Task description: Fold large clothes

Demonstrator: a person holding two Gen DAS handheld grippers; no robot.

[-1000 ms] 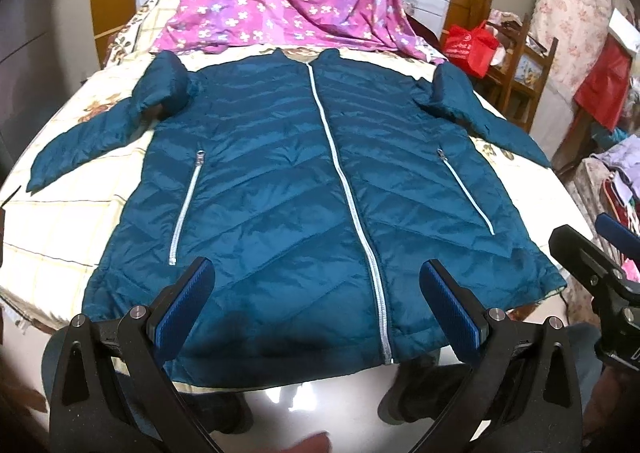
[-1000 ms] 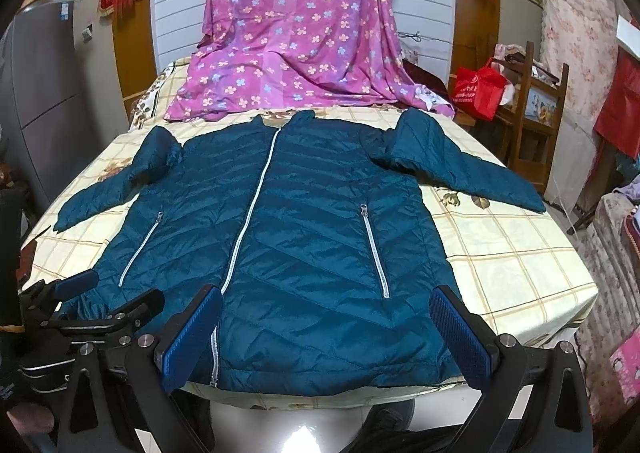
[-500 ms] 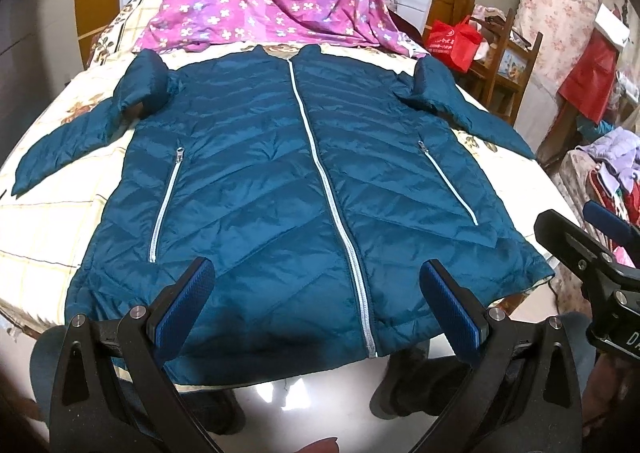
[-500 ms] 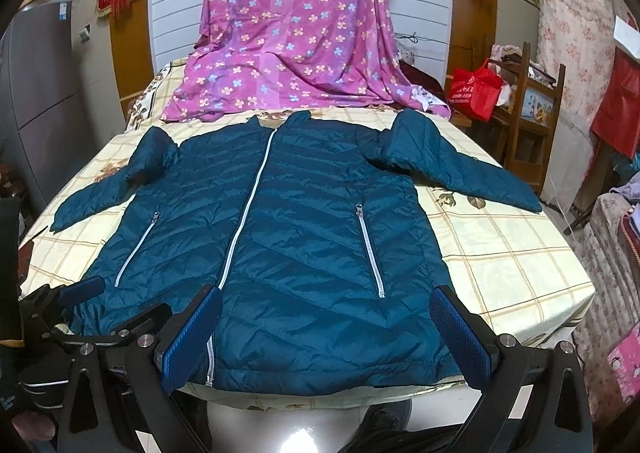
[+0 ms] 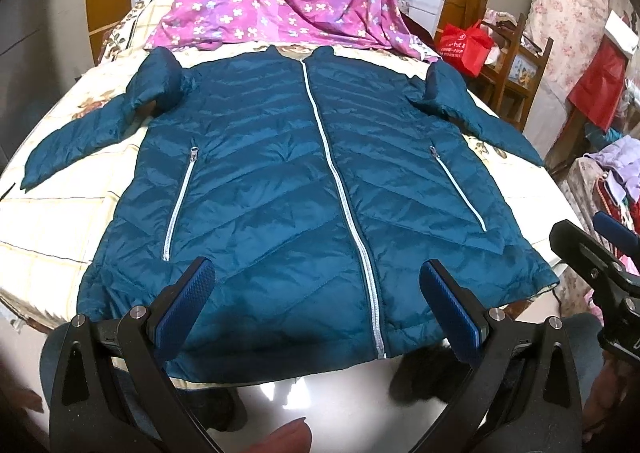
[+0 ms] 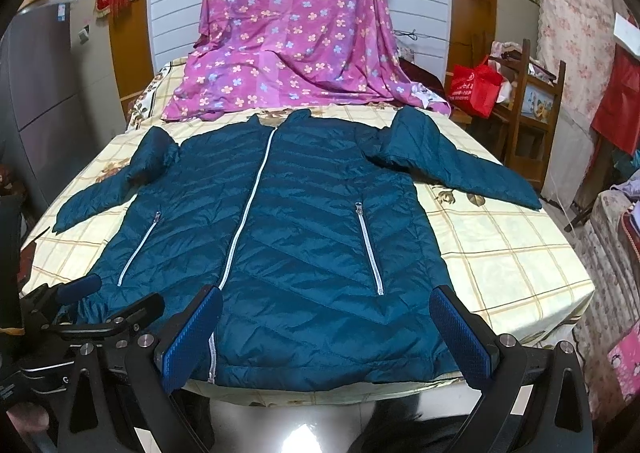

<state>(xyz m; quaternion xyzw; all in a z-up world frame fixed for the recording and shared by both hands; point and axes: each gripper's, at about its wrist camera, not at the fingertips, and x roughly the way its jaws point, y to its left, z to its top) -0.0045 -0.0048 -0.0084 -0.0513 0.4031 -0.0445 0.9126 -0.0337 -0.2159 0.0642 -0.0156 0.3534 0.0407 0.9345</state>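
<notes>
A teal quilted jacket (image 5: 304, 189) lies flat and zipped, front up, on the bed, with both sleeves spread out to the sides; it also shows in the right wrist view (image 6: 296, 237). My left gripper (image 5: 318, 293) is open and empty, held just off the jacket's hem near the white centre zip. My right gripper (image 6: 326, 319) is open and empty, held off the hem on the right half. Each gripper shows at the edge of the other's view.
The bed (image 6: 508, 253) has a cream checked sheet. A pink flowered cloth (image 6: 296, 37) drapes over the far end. A red bag (image 6: 476, 87) and a wooden chair (image 6: 536, 109) stand to the right. Shiny floor lies below the near bed edge.
The left wrist view has shifted, so the jacket sits a little lower and more to the right than half a second ago. The jacket has not moved. Both grippers stay open.
</notes>
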